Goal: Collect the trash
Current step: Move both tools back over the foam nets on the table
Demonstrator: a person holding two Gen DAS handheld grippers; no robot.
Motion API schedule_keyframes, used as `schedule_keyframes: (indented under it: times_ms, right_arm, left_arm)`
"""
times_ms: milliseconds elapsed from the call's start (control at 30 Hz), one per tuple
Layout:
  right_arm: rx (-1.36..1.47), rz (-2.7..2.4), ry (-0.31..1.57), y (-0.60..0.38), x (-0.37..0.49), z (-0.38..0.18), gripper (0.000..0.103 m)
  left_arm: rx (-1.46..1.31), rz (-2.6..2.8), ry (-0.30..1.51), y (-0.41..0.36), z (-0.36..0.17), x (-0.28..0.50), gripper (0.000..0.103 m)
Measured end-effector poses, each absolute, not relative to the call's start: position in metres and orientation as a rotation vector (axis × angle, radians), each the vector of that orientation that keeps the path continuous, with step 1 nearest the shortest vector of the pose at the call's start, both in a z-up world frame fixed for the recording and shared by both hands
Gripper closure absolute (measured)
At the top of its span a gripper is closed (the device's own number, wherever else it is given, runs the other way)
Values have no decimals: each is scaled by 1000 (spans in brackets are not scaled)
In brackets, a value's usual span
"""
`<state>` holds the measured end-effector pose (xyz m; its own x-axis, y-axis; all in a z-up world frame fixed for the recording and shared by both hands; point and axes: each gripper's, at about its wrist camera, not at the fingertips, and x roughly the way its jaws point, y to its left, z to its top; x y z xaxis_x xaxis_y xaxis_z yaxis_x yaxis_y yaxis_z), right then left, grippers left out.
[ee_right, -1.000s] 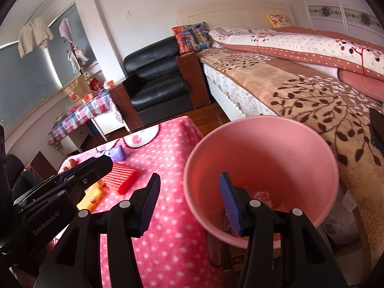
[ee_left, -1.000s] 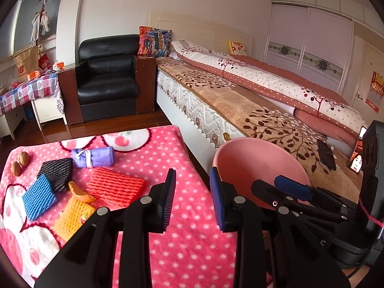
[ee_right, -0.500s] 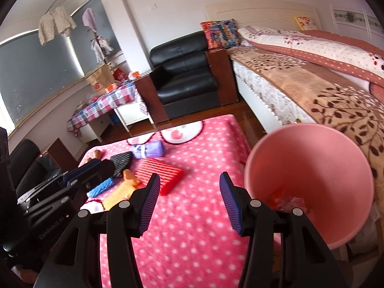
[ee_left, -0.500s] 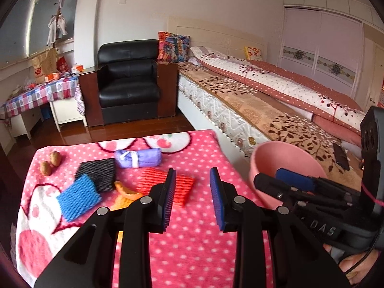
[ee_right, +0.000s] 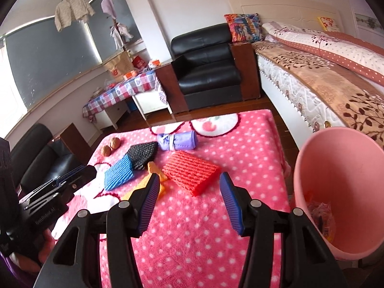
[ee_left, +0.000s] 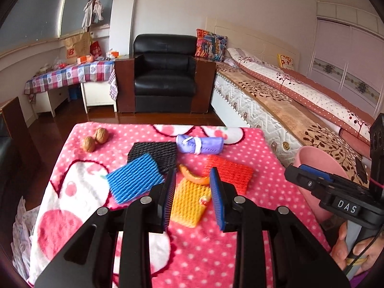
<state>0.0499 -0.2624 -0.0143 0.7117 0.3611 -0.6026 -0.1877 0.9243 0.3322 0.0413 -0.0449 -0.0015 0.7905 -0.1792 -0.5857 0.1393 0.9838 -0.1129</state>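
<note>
On the pink dotted blanket (ee_left: 216, 252) lie foam fruit nets: blue (ee_left: 134, 181), black (ee_left: 156, 153), yellow (ee_left: 189, 201) and red (ee_left: 230, 171). An orange peel (ee_left: 194, 174) lies between them. Two walnuts (ee_left: 94, 139) and a purple rolled cloth (ee_left: 199, 144) sit farther back. My left gripper (ee_left: 193, 192) is open and empty above the yellow net. My right gripper (ee_right: 189, 198) is open and empty, just short of the red net (ee_right: 190, 171). The pink bin (ee_right: 340, 192) stands at the right with wrappers inside.
A bed (ee_left: 288, 100) runs along the right beyond the bin. A black armchair (ee_left: 165, 74) stands behind the blanket. A checked table (ee_left: 72, 74) with bags is at the back left. A second dark chair (ee_right: 40, 153) is at the left.
Both grippers have swung left from the pink bin toward the foam nets on the blanket. Both stay open and empty. The bin now sits at the right edge.
</note>
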Motion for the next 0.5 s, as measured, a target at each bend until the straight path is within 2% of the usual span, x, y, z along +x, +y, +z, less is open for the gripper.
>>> schedule_keyframes:
  times_ms: [367, 500]
  right_arm:
    - [190, 362, 783, -243, 74, -41, 51]
    - [183, 367, 813, -242, 85, -48, 51]
  left_arm:
    - [-79, -260, 774, -39, -37, 63, 74]
    - [-3, -246, 788, -52, -49, 75, 74]
